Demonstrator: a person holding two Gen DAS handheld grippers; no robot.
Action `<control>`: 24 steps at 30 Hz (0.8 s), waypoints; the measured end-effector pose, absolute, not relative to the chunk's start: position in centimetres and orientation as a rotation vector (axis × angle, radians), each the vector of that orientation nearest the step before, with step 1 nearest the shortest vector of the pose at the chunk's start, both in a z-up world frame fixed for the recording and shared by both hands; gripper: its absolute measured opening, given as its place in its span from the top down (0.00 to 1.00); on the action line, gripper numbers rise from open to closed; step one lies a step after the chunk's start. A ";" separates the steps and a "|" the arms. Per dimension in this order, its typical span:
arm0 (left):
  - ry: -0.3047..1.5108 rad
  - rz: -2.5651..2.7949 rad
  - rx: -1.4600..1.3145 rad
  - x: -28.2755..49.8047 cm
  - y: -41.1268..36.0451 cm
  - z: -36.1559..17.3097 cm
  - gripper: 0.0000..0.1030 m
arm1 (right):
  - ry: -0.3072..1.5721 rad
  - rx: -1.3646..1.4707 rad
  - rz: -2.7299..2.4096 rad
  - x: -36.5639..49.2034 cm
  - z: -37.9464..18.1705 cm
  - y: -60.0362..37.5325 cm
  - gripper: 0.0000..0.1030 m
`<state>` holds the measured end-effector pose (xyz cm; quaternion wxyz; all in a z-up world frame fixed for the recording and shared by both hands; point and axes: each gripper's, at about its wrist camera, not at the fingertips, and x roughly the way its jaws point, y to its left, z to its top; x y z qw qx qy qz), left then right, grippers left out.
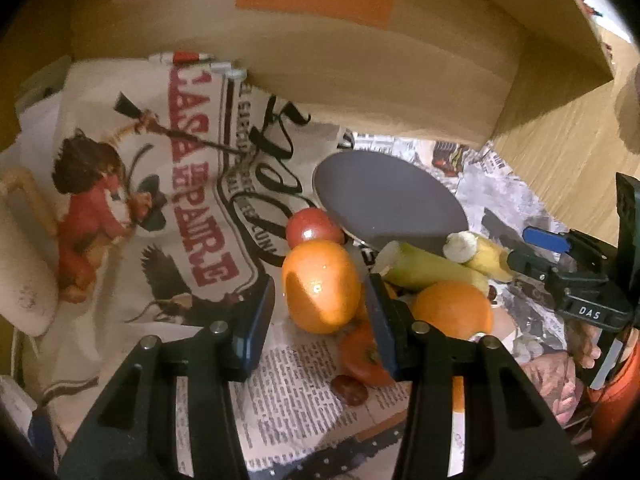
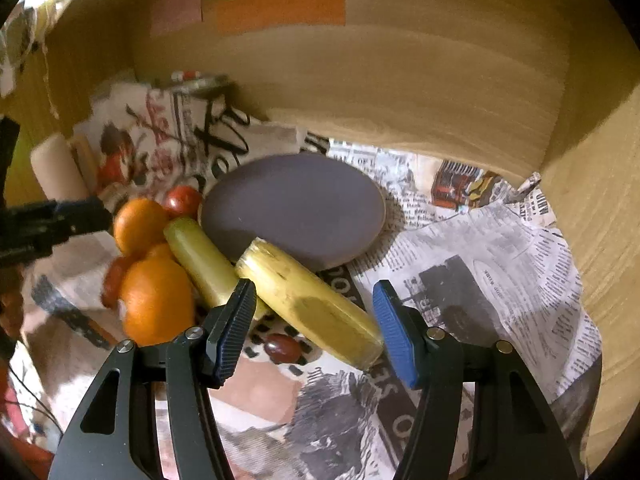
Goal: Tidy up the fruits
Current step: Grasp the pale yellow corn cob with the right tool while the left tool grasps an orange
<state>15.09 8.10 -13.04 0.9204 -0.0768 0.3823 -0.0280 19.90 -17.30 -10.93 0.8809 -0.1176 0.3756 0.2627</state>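
Fruits lie in a heap on newspaper beside a dark round plate [image 1: 392, 204] [image 2: 296, 208]. In the left wrist view my left gripper [image 1: 320, 308] is open, its pads on either side of an orange [image 1: 320, 284]. Behind it sits a red tomato [image 1: 312, 226]; right of it lie a second orange [image 1: 452, 308], a greenish banana [image 1: 424, 268], a persimmon [image 1: 360, 356] and a small grape [image 1: 350, 390]. In the right wrist view my right gripper [image 2: 316, 328] is open around a yellow banana [image 2: 308, 300], whose far end rests on the plate.
Wooden walls [image 2: 400, 80] with coloured paper strips [image 2: 280, 6] close the space behind and to the right. A printed cloth bag [image 1: 152, 184] lies at the left. Newspaper [image 2: 500, 280] covers the floor at the right.
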 end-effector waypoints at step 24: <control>0.863 -0.092 -0.223 18.5 8.3 -16.2 0.50 | 0.942 -0.368 0.639 23.2 -13.6 -16.6 0.38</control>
